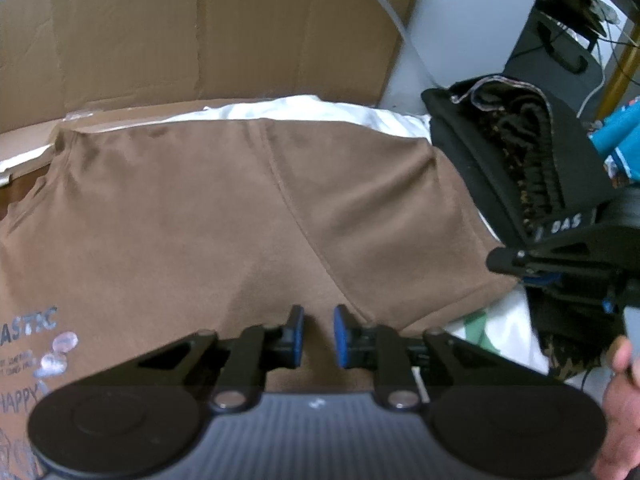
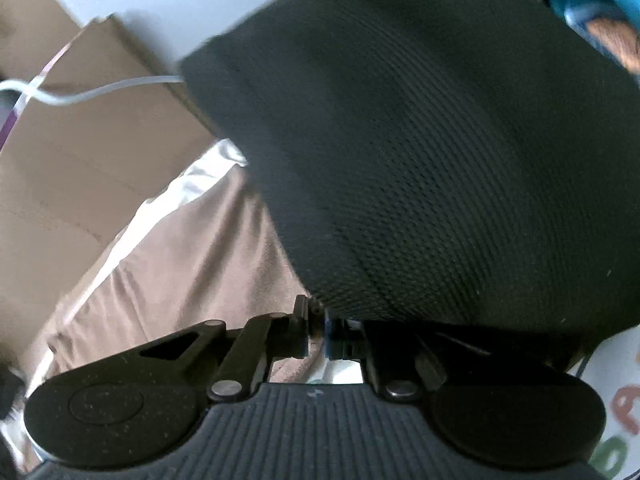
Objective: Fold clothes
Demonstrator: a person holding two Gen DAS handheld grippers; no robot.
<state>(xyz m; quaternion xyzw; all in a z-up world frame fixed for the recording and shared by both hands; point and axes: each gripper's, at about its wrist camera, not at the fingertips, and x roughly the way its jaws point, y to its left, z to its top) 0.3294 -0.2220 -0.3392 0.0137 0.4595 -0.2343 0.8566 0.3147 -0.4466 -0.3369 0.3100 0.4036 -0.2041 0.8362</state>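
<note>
1. The left gripper [image 1: 318,326] is seen nearest, its blue-padded fingers set a narrow gap apart just above the brown garment [image 1: 224,208], with no cloth pinched between them.
2. The right gripper [image 2: 316,330] is seen with its fingers drawn almost together at the edge of a black textured garment [image 2: 420,168]; whether cloth is caught between them cannot be told.
3. A hand [image 1: 620,412] is glimpsed at the right edge of the left wrist view.
4. The brown garment is spread flat over white cloth [image 1: 280,108], silver lettering [image 1: 32,344] being shown at its near left.
5. A pile of black clothes [image 1: 516,152] is heaped just right of it.
6. Flattened cardboard [image 1: 192,32] is propped behind everything.
</note>
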